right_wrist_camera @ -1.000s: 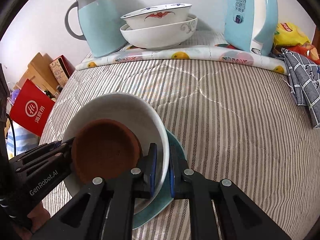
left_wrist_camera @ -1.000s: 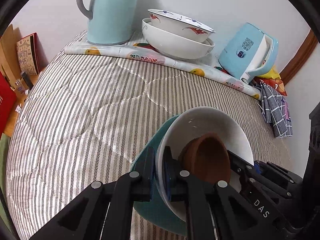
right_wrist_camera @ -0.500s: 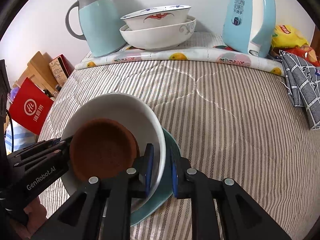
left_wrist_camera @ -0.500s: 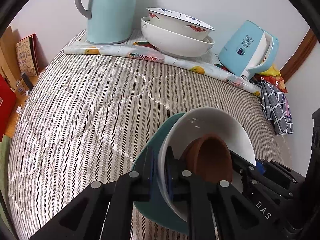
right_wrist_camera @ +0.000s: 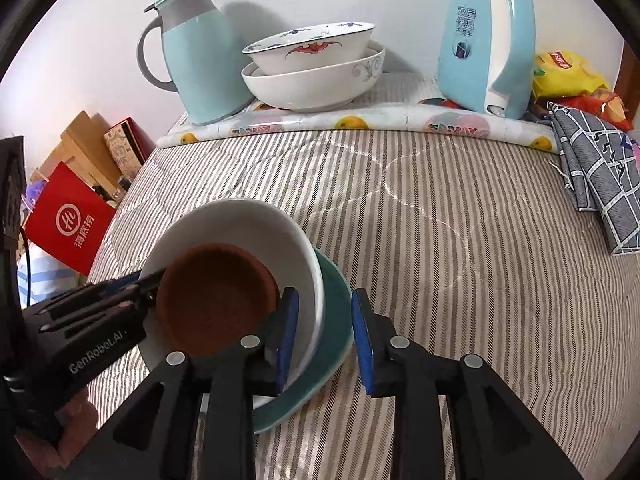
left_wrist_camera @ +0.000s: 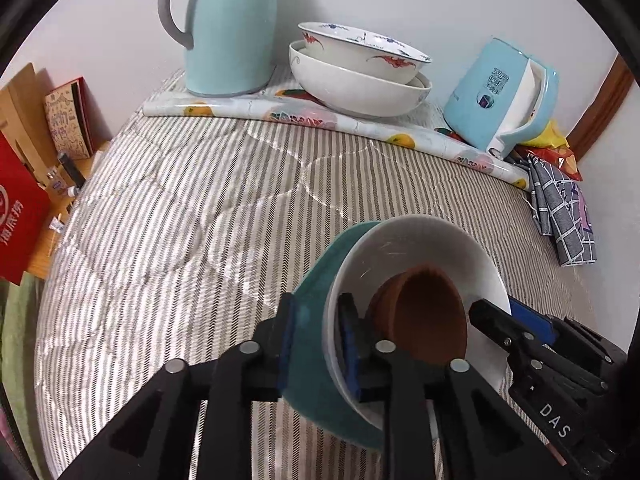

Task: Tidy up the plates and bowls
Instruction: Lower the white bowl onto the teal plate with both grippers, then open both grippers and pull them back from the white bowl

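Note:
A stack sits on the striped quilt: a teal plate [left_wrist_camera: 316, 280] [right_wrist_camera: 336, 292], a white bowl [left_wrist_camera: 424, 240] [right_wrist_camera: 240, 224] on it, and a small brown bowl [left_wrist_camera: 432, 312] [right_wrist_camera: 216, 296] inside. My left gripper [left_wrist_camera: 316, 340] is shut on the left rims of the teal plate and white bowl. My right gripper [right_wrist_camera: 324, 332] straddles the stack's right rim with its jaws apart, not pressing. Two nested white patterned bowls [left_wrist_camera: 360, 72] [right_wrist_camera: 316, 68] stand at the back.
A mint thermos jug [left_wrist_camera: 228, 28] [right_wrist_camera: 192, 60] and a blue kettle [left_wrist_camera: 504, 96] [right_wrist_camera: 488, 40] stand on a fruit-print mat [right_wrist_camera: 360, 124] by the wall. A grey checked cloth [right_wrist_camera: 600, 168] and snack bags [right_wrist_camera: 568, 76] lie at right. Red bag [right_wrist_camera: 68, 220] and boxes sit off the left edge.
My right gripper's jaws have opened off the stack's rim. The left gripper stays shut on the stack, which has shifted slightly.

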The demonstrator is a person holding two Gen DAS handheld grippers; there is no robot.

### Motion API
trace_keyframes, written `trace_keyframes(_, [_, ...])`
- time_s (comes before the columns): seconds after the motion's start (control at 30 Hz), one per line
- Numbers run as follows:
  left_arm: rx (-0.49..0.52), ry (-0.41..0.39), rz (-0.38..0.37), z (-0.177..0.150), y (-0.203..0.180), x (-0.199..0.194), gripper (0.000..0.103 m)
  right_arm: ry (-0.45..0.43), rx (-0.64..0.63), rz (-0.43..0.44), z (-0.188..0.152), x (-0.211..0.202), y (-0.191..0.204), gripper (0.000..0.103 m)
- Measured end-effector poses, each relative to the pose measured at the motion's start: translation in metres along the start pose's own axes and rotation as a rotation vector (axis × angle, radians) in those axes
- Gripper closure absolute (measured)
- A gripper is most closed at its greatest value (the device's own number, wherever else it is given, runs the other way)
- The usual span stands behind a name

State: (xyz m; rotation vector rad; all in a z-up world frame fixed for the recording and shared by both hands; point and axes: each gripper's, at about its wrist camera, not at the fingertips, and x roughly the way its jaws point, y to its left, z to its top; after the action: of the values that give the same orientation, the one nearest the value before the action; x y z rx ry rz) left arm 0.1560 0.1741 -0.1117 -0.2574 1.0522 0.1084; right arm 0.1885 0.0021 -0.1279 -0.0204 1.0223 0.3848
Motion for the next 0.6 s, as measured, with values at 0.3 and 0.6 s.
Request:
trace_keyframes(0.3, [-0.005, -0.038, 0.03, -0.007, -0.003, -0.029, 0.075, -0.016, -0.015, 0.01, -0.011, -0.022, 0.0, 0.076])
trace_keyframes(0.6, [0.033, -0.114, 0.02, -0.022, -0.034, -0.069, 0.07, -0.084, -0.019, -0.063, -0.026, -0.075, -0.012, 0.051])
